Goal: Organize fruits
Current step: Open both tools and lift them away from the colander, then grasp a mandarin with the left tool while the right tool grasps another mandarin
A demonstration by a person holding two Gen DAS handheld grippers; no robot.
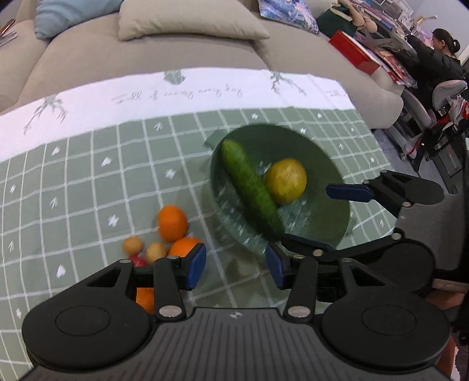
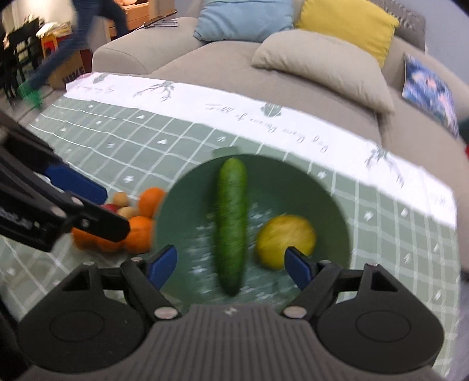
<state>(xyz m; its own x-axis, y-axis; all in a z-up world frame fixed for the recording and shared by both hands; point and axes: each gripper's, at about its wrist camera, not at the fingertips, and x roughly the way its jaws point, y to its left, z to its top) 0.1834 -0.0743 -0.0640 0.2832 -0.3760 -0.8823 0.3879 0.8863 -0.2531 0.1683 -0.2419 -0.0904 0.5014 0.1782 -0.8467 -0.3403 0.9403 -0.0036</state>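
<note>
A green bowl (image 2: 337, 211) is sitting on a table covered by a green checked tablecloth (image 1: 88, 181), toward the far edge where the cloth's white printed border is running along in front of a beige sofa (image 1: 146, 52). Inside the bowl a long green cucumber (image 2: 232, 222) is lying across the middle, and a round yellow lemon (image 2: 285, 239) is resting just beside it.

Outside the bowl, near its left side, a small heap of fruit is sitting on the cloth: several oranges (image 1: 172, 222), a few small tan round fruits (image 1: 132, 244) and one red fruit (image 2: 110, 207), partly hidden.

The left gripper (image 1: 236, 268) is hanging over the cloth between the heap and the bowl, its blue-padded jaws standing apart with nothing between them. The right gripper (image 2: 231, 263) is hovering above the near rim of the bowl, jaws released and empty, with the cucumber's near end showing below the gap.

On the sofa, a beige cushion (image 2: 319, 64), a blue cushion (image 2: 243, 19) and a yellow cushion (image 2: 348, 22) are lying. A person in dark clothing (image 1: 439, 55) is sitting in the background.
</note>
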